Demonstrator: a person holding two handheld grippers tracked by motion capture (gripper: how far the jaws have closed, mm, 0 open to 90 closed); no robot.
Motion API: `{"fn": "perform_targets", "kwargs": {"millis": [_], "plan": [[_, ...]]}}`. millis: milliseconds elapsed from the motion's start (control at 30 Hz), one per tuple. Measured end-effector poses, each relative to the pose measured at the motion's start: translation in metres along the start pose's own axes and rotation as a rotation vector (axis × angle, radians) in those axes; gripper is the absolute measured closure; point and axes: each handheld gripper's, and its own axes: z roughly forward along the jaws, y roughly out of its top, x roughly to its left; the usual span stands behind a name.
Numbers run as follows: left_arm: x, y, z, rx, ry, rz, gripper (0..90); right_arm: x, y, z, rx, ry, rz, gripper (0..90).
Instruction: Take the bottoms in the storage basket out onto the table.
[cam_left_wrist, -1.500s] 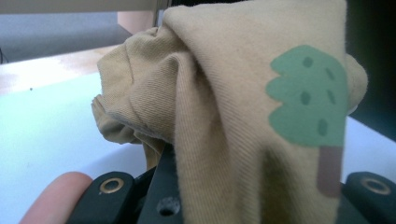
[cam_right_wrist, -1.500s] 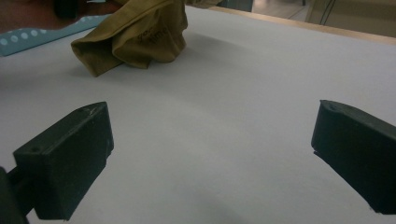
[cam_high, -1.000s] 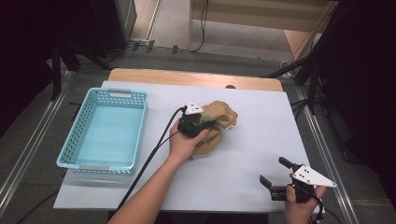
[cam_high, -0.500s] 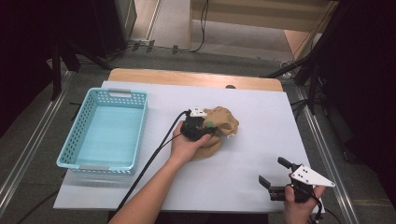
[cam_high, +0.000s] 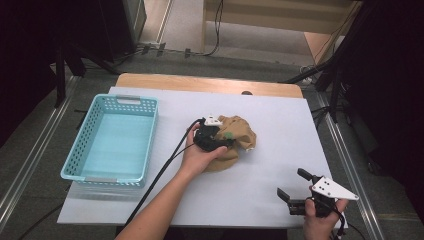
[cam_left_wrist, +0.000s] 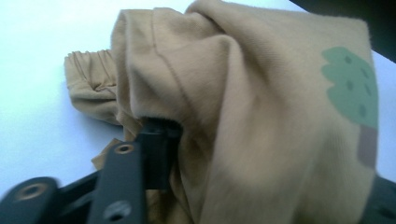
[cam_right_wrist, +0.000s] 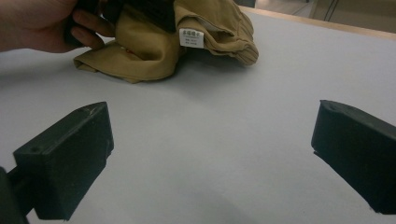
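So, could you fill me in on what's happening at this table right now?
A person is working a crumpled tan garment in the middle of the white table with the left gripper. Its jaws have just been opening, with folds of the cloth between and around them, so it looks like a release or a re-grip. The right gripper waits open near the table's front right corner, holding nothing. The turquoise basket on the left has nothing in it.
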Motion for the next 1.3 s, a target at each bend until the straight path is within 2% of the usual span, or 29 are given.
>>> {"fn": "perform_targets", "kwargs": {"millis": [100, 133, 167, 233, 333, 467, 700, 1300], "plan": [[0.000, 0.002, -0.003, -0.001, 0.018, -0.005, 27.8, 0.000, 0.000, 0.000, -0.001, 0.002, -0.003, 0.0], [0.000, 0.003, -0.005, -0.003, 0.016, -0.005, 27.8, 0.000, 0.000, 0.000, -0.001, 0.002, -0.003, 0.0], [-0.001, 0.004, -0.007, -0.011, 0.009, -0.009, 21.8, 0.001, 0.000, 0.001, -0.001, 0.002, -0.003, 0.0], [-0.002, 0.006, -0.010, -0.010, 0.003, -0.002, 16.2, 0.001, 0.000, 0.001, 0.000, 0.001, -0.001, 0.0], [-0.003, 0.008, -0.014, -0.020, -0.005, 0.005, 11.9, 0.001, 0.000, 0.001, 0.002, -0.001, 0.000, 0.0], [-0.007, 0.013, -0.023, -0.053, -0.021, 0.014, 0.0, 0.001, 0.000, 0.002, 0.002, 0.000, -0.002, 0.0], [-0.008, 0.018, -0.037, -0.087, -0.030, 0.020, 0.0, 0.002, 0.001, 0.001, 0.001, -0.001, -0.001, 0.0], [-0.013, 0.025, -0.069, -0.134, -0.025, 0.048, 0.0, 0.002, 0.001, 0.002, 0.000, -0.001, -0.003, 0.0]]}}
